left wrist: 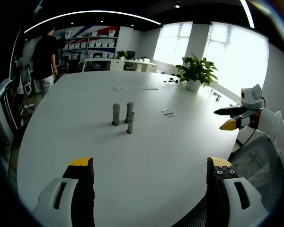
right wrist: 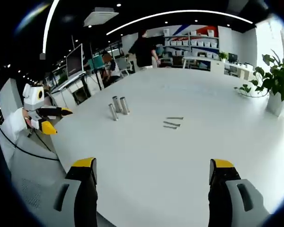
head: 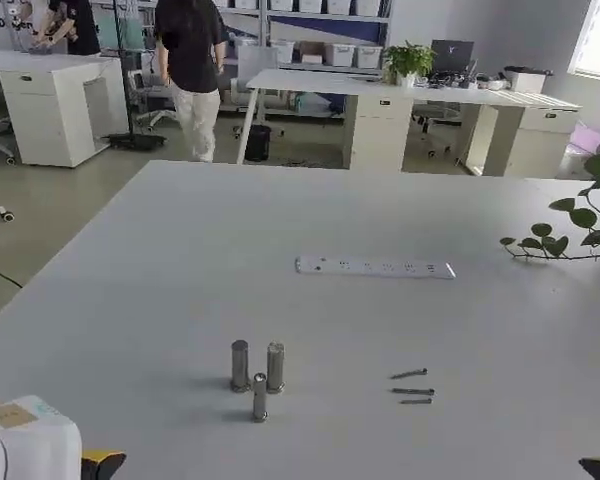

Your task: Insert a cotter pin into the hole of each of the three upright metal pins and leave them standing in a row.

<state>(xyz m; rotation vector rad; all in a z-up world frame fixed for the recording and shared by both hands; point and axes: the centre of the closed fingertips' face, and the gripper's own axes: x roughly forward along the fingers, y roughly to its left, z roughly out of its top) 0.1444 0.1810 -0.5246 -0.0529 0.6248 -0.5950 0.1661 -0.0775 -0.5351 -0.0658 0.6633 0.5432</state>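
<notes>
Three upright metal pins (head: 258, 375) stand in a tight cluster on the white table (head: 180, 280), two side by side and a shorter one in front; they also stand mid-table in the left gripper view (left wrist: 124, 116) and the right gripper view (right wrist: 117, 107). Three cotter pins (head: 412, 388) lie flat to their right, apart from them (right wrist: 172, 122). My left gripper (left wrist: 150, 163) is open and empty, well short of the pins near the table's near edge. My right gripper (right wrist: 151, 163) is open and empty too, back from the cotter pins.
A white power strip (head: 374, 267) lies across the table beyond the pins. A potted plant (head: 580, 225) reaches in over the right edge. A person (head: 192, 60) stands among desks and shelves past the far end.
</notes>
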